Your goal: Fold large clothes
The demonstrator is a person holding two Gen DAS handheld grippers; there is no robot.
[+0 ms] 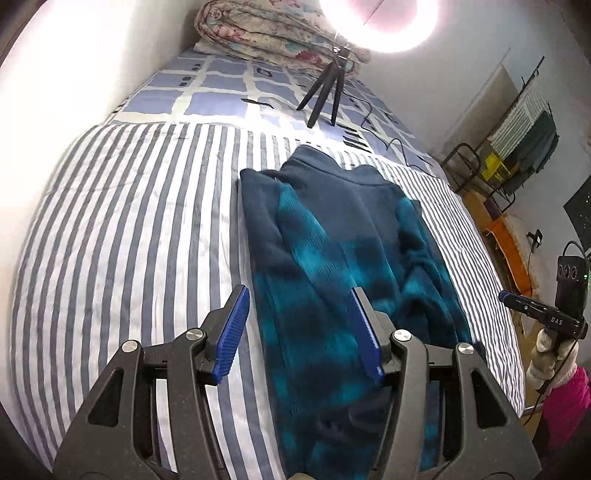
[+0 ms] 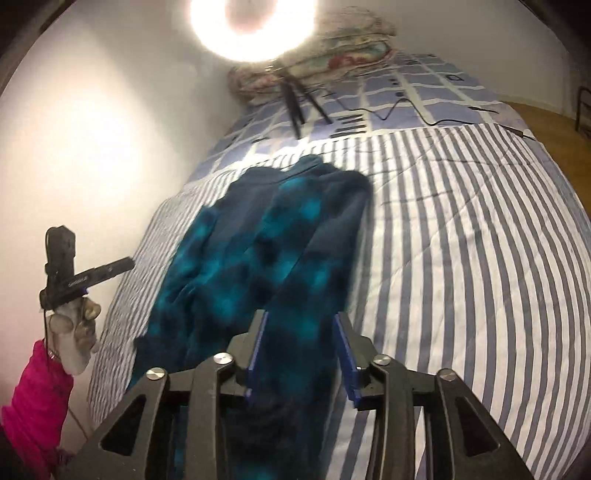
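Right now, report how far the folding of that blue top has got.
Done: the blue top lies on the striped cover as a long narrow strip, sides turned in. In hand: nothing; both sets of jaws stand open above it. Left: folding the strip across its length.

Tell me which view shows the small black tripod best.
The left wrist view: the tripod stands sharp on the checked bedcover, legs spread, below the ring light's glare. In the right wrist view it is blurred and partly washed out by the light.
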